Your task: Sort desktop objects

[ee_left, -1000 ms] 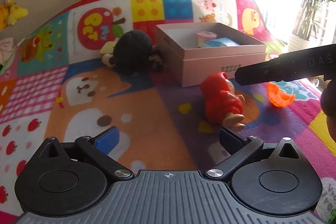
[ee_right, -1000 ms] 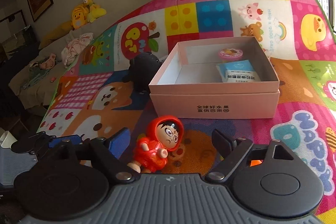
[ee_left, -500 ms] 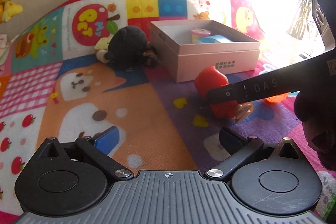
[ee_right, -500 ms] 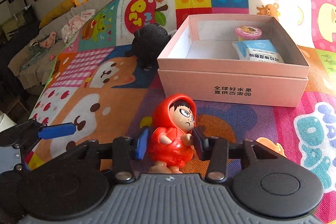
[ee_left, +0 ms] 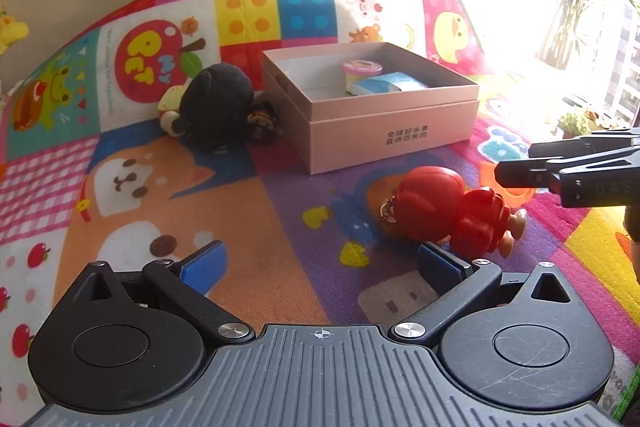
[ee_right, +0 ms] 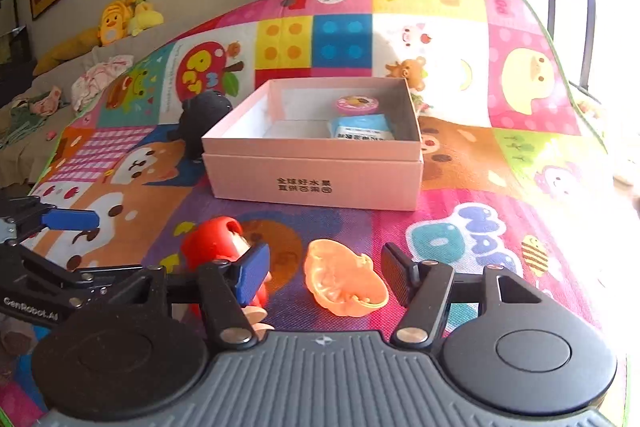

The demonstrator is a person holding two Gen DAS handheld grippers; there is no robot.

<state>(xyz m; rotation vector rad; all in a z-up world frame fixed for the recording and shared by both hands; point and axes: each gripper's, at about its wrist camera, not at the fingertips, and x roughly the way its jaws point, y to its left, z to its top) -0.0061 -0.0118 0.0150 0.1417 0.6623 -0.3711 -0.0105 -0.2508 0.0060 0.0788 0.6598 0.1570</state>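
Observation:
A red hooded figurine (ee_left: 444,213) lies on its side on the play mat, also seen at the left of the right wrist view (ee_right: 218,243). An orange plastic piece (ee_right: 344,277) lies between the open fingers of my right gripper (ee_right: 324,275), which touch nothing. My left gripper (ee_left: 320,263) is open and empty, just short of the figurine. An open pink box (ee_right: 316,147) holds a pink round tin (ee_right: 356,104) and a blue packet (ee_right: 362,127). A black plush toy (ee_left: 214,103) sits left of the box.
The colourful play mat (ee_left: 160,207) covers the whole surface. A sofa with yellow plush toys (ee_right: 120,19) and clothes stands far left. The left gripper's blue fingertip (ee_right: 70,219) shows at the left edge of the right wrist view.
My right gripper was shut on the upright red figurine; it has opened and shifted right, over the orange piece. The figurine now lies on its side.

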